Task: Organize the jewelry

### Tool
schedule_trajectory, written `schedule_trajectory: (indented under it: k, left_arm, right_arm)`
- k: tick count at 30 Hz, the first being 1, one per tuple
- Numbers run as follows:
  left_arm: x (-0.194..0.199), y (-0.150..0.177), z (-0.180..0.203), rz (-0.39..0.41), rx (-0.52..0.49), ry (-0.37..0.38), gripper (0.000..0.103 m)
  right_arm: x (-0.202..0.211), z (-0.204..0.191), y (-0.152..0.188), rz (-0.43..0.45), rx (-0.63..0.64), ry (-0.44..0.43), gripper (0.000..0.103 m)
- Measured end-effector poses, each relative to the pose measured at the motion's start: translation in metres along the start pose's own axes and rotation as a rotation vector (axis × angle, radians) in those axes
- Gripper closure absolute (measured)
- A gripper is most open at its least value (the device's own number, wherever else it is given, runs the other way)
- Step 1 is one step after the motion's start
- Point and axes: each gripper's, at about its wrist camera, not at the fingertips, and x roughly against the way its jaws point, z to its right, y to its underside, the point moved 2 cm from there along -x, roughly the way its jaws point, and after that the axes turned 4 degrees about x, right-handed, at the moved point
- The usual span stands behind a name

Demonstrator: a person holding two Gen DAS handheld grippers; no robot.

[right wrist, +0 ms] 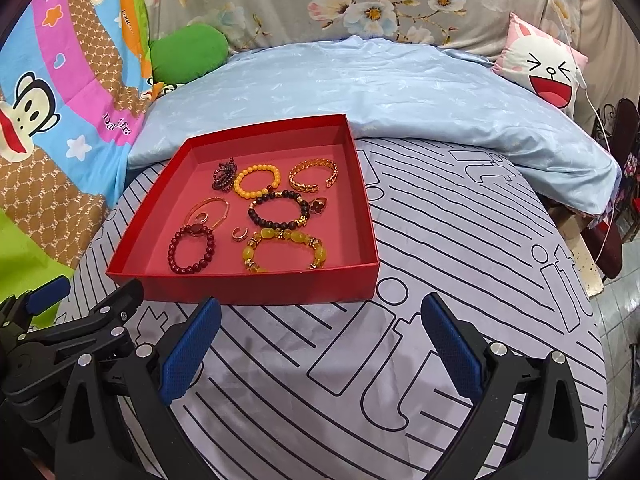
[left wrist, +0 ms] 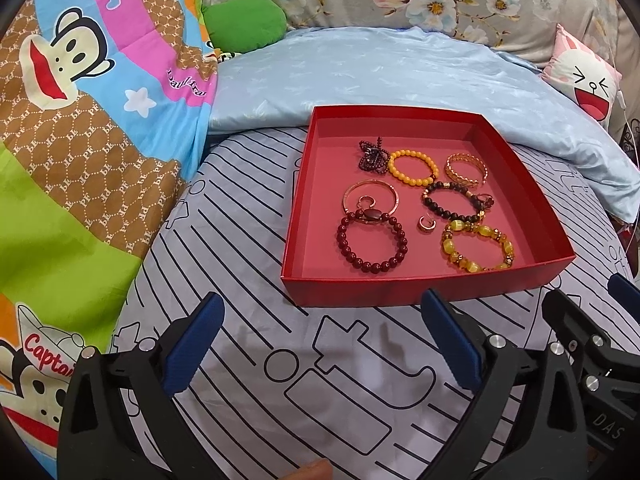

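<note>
Red tray (left wrist: pixel 424 288) just beyond left tool (left wrist: pixel 324 344)

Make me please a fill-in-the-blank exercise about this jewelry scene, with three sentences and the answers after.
1. All the jewelry lies inside a shallow ____ box.
2. The orange bead bracelet lies between the dark garnet cluster and the ____ chain bangle.
3. The left gripper and the right gripper both stand ____, holding nothing.

Missing words: red; gold; open
</note>
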Motion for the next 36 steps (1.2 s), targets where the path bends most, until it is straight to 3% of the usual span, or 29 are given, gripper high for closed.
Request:
schedule_trajectory:
  k: [36]
  left_arm:
    - [0.0005,0.0003,-0.0011,-0.004,0.012,-0.017,0.009]
  right_arm:
    - [0.0004,0.0019,0.0027,-0.003,0.0,0.01,0.006]
